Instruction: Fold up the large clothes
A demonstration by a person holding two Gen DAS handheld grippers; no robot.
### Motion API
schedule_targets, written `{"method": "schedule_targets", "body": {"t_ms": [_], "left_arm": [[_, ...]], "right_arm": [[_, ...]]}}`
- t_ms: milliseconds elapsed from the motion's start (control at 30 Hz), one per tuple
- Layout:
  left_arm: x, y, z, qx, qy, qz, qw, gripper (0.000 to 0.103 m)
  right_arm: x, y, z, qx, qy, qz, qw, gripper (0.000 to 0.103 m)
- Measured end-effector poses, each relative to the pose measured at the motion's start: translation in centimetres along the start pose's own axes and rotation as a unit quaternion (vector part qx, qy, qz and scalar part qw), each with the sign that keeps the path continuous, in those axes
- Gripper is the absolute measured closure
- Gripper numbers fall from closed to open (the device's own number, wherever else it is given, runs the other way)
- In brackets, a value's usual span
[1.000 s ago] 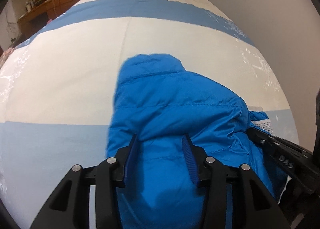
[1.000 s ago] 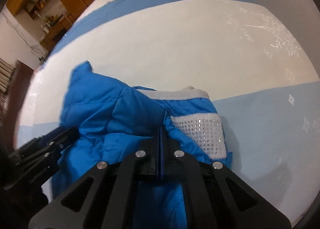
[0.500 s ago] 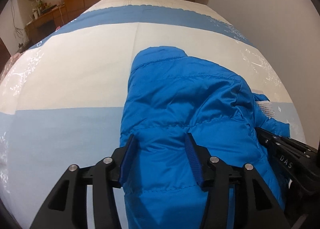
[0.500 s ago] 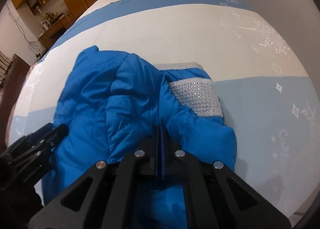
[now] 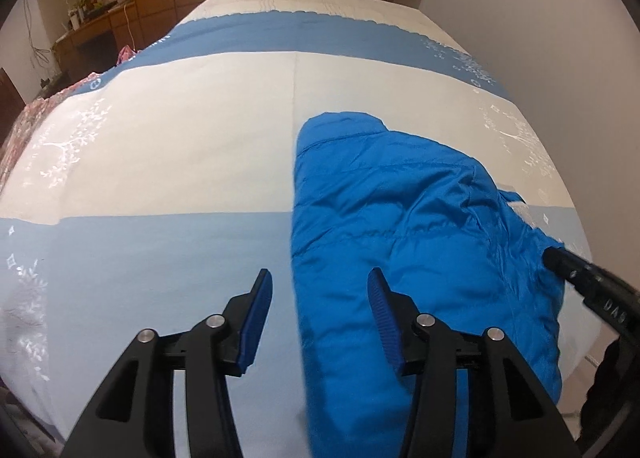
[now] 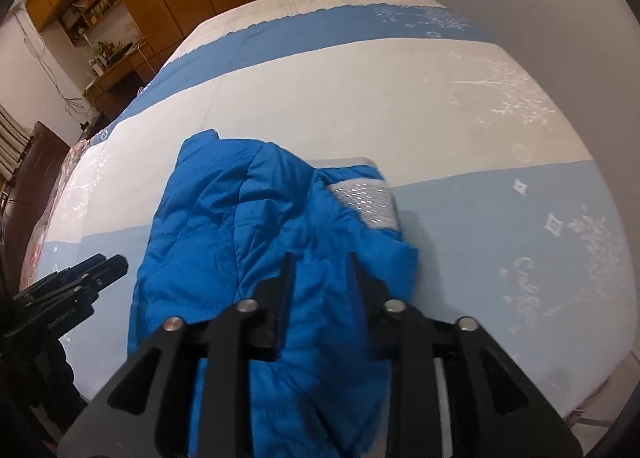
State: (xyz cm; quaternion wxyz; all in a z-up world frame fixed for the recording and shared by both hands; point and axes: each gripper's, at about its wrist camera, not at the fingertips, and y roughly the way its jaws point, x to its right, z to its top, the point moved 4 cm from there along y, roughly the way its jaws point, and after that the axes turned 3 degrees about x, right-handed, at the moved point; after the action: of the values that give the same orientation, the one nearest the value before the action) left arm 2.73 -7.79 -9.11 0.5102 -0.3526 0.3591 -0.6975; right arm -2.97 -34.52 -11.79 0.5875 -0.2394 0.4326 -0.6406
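Blue jacket (image 6: 256, 226) on bed, right claw (image 6: 320, 270) just opening above it, left claw (image 5: 318, 290) parted over its edge

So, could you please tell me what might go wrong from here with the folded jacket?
1. The puffy blue jacket looks bulky and lumpy, so the fold may spring open now that the right gripper has just been opening, with nothing pinched.
2. The jacket lies near the bed edge and might slide off.

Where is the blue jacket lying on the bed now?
The blue jacket lies bunched near the bed's front edge, across the cream and light-blue stripes, just ahead of the right gripper.
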Motion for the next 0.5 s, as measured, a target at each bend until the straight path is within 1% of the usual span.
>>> {"method": "schedule_targets", "body": {"t_ms": [67, 133, 200, 300, 367, 433, 500], "left_arm": [[-0.6, -0.7, -0.5, -0.003, 0.001, -0.002, 1.0000, 0.053], [-1.0, -1.3, -1.0, -0.008, 0.001, -0.006, 1.0000, 0.053], [-1.1, -1.7, -1.3, -0.011, 0.004, -0.008, 0.9999, 0.053], [-1.5, -2.2, -1.7, -0.012, 0.007, -0.008, 0.9999, 0.053], [-1.6, -2.4, -1.9, -0.015, 0.009, -0.013, 0.9998, 0.052], [-1.7, -2.2, -2.0, -0.019, 0.007, -0.017, 0.9996, 0.051], [-1.6, -1.9, -2.2, -0.024, 0.007, -0.022, 0.9994, 0.048]], "right_arm": [[0.3, -0.7, -0.3, -0.005, -0.002, -0.002, 1.000, 0.057], [0.5, -1.0, -0.8, -0.016, -0.001, 0.004, 1.000, 0.045], [0.8, -1.4, -1.4, -0.026, 0.005, 0.018, 0.999, 0.043], [0.9, -1.5, -2.0, -0.040, 0.004, 0.023, 0.999, 0.035], [1.0, -1.4, -2.4, -0.046, -0.001, 0.025, 0.999, 0.033], [1.2, -1.0, -2.9, -0.056, 0.001, 0.033, 0.998, 0.029], [1.4, -0.5, -3.4, -0.067, 0.010, 0.047, 0.997, 0.028]]}}
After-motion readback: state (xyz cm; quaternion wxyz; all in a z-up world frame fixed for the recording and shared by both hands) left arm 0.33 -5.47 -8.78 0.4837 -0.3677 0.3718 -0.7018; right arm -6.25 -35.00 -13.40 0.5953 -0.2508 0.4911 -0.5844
